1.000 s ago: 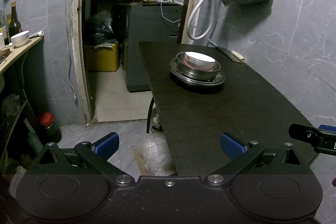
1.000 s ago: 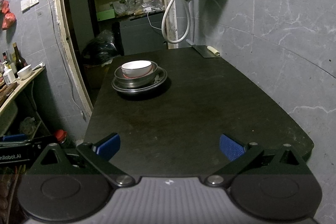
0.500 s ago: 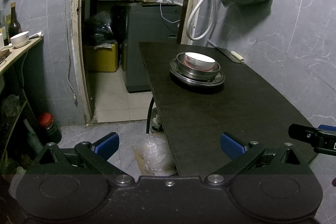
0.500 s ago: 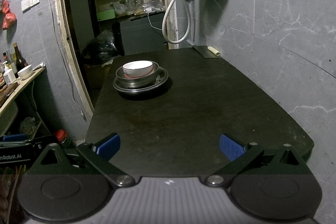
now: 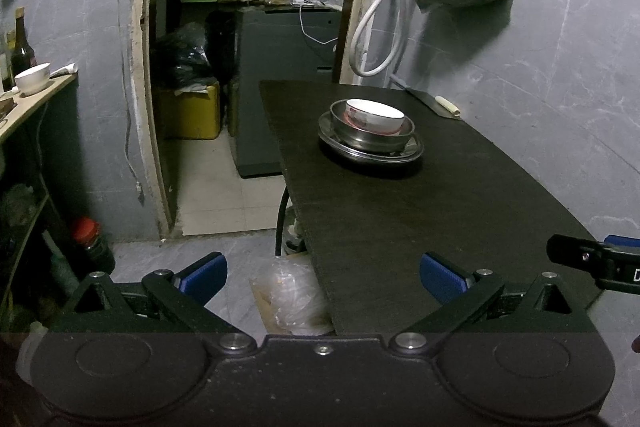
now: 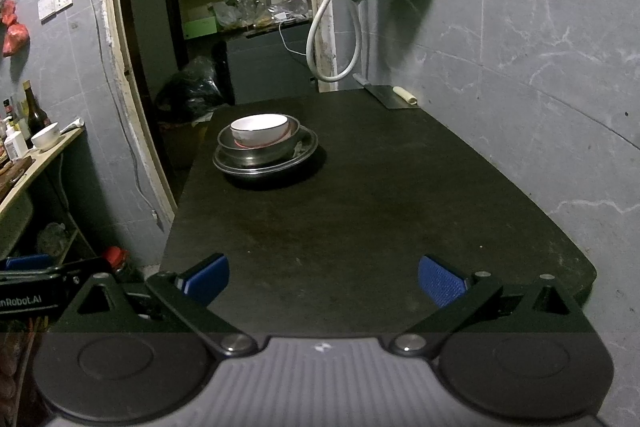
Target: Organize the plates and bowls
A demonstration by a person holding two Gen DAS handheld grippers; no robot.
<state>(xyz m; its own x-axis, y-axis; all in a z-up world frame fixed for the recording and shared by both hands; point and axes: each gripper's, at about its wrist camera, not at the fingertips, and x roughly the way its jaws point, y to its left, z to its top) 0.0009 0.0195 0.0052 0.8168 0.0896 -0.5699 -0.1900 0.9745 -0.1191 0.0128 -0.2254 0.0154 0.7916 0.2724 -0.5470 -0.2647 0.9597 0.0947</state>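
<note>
Both grippers spread, empty: left gripper, right gripper at frame bottom. White bowl nested in steel bowl on steel plate, frame centre, on black table.

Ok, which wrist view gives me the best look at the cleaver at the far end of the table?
The left wrist view: the cleaver shows its blade and pale handle lengthwise, unobstructed. In the right wrist view the cleaver also lies clear, against the wall at the table's far edge, but foreshortened.
</note>
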